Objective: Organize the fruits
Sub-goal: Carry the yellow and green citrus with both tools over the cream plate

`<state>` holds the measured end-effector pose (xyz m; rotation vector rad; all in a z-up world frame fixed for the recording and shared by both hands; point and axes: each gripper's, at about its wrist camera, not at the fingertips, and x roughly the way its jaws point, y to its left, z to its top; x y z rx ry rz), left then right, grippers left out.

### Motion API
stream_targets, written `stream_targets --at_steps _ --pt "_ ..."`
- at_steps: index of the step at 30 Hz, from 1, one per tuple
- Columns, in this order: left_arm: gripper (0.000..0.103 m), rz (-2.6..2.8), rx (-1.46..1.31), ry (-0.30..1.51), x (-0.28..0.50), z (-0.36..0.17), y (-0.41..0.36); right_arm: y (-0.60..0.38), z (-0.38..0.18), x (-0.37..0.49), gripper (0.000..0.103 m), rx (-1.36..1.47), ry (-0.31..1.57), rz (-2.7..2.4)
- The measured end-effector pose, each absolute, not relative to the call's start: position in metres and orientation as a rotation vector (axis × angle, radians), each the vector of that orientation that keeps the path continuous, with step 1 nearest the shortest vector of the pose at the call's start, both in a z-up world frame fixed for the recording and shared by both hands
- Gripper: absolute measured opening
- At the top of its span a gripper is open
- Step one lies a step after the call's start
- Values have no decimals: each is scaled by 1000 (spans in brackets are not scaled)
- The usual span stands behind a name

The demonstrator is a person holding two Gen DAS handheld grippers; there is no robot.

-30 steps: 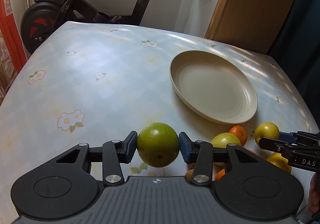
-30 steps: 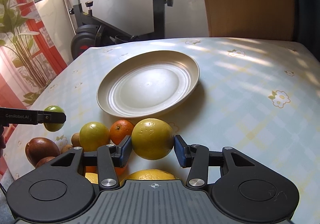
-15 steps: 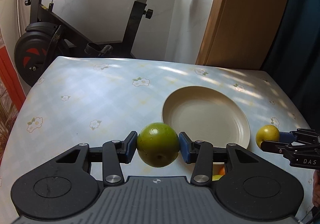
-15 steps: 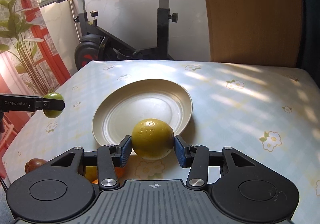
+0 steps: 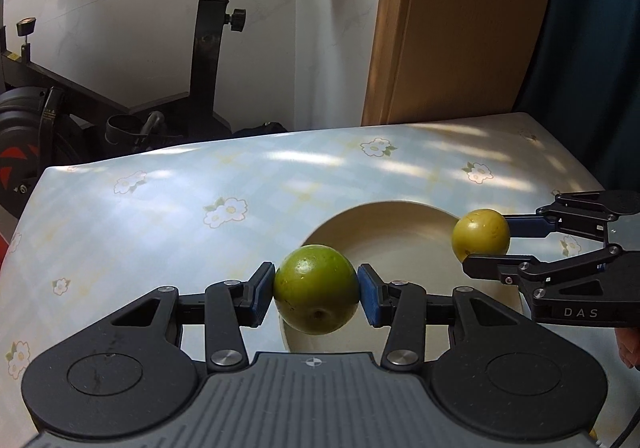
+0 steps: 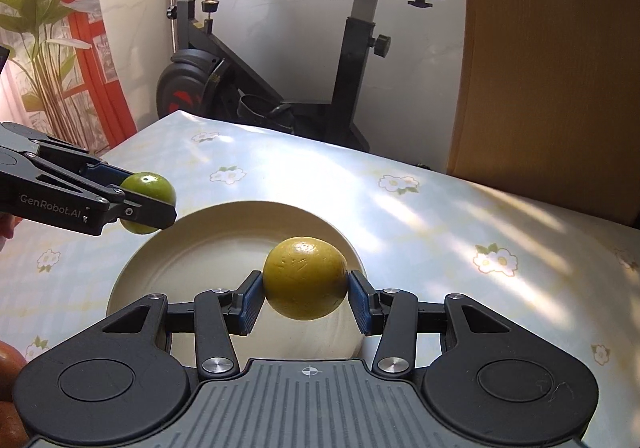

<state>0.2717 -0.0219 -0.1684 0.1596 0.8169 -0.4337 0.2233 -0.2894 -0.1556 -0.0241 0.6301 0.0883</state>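
I have brought both tools from the fruit pile to the plate (image 6: pixel 136 272). Left tool (image 5: pixel 316 294) clamps the green fruit (image 5: pixel 316 294) at its nine-o'clock rim; right tool (image 6: pixel 305 280) clamps the yellow fruit (image 6: pixel 305 280) over its centre. Both appear ready for release.

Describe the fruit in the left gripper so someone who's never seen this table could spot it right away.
Find the floral tablecloth with the cream plate on it. Over the plate's near left rim, the left gripper clamps a round green fruit between blue pads. The only other raised fruit, the yellow fruit in the right gripper, is plainly yellower.
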Motion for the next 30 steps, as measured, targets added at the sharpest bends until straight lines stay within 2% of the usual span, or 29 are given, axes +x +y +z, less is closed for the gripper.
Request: stream_targets --at_steps 10,30 --pt "47 -443 130 871 297 -197 -29 -289 -173 248 42 -46 646 113" --pt "50 -444 105 811 300 -186 -31 -284 -169 251 43 -32 621 80"
